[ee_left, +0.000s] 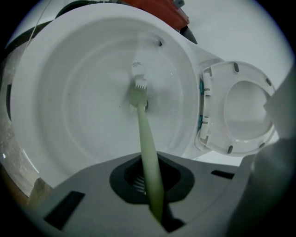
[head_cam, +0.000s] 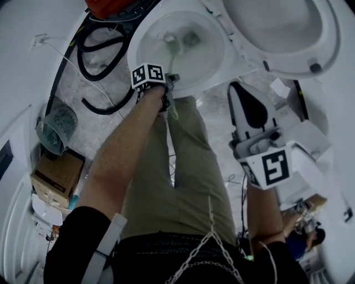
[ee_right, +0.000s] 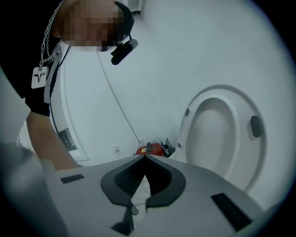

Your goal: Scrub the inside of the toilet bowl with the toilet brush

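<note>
The white toilet bowl lies open below me, its seat and lid raised. A pale green toilet brush reaches down into the bowl, its bristled head near the drain at the bottom. My left gripper is shut on the brush handle, just above the bowl's near rim. My right gripper is held off to the right, away from the bowl, its jaws shut with nothing between them.
A black hose loops on the marble floor left of the toilet. A red device sits behind the bowl. A small fan and a cardboard box stand at left. White walls close in on both sides.
</note>
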`<state>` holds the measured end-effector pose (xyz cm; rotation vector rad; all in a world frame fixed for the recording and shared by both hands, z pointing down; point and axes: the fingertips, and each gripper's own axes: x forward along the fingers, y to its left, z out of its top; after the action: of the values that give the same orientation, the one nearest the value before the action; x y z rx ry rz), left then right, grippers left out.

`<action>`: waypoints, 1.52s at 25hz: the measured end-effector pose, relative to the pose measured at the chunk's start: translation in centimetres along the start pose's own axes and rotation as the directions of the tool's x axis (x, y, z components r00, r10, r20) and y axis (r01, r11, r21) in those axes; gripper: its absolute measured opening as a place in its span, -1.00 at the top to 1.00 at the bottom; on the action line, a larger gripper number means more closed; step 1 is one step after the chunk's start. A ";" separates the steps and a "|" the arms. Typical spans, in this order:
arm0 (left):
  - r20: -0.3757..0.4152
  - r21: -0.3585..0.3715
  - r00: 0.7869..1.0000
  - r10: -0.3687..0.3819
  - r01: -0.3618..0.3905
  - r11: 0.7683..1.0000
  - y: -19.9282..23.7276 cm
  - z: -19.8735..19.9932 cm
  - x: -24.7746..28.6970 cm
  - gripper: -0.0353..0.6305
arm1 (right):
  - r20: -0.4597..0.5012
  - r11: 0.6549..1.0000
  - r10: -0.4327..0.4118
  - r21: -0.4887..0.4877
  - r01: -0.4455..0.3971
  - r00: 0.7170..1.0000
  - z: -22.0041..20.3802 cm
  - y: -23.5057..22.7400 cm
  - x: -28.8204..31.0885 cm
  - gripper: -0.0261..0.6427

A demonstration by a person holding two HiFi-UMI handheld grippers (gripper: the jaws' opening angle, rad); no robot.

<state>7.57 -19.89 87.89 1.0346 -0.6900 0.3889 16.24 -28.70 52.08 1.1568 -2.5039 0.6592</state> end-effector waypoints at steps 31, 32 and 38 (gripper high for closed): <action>-0.221 0.856 0.686 0.694 -0.205 0.475 4.1 -2.2 -0.6 0.89 | 0.046 0.990 -0.091 0.112 0.085 0.995 -1.5 -1.6 -4.0 0.92; -0.229 0.839 0.697 0.679 -0.212 0.501 4.0 -1.9 -1.0 0.89 | 0.048 0.990 -0.089 0.112 0.083 0.995 -1.5 -1.2 -4.0 0.91; -0.275 0.664 0.791 0.547 -0.255 0.703 4.0 -1.4 -3.1 0.89 | 0.053 0.993 -0.075 0.093 0.070 0.996 -1.2 1.5 -4.0 0.92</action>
<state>3.39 -16.71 87.87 1.3124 -0.3558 1.2849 17.71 -24.73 50.86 1.3098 -2.4878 0.7376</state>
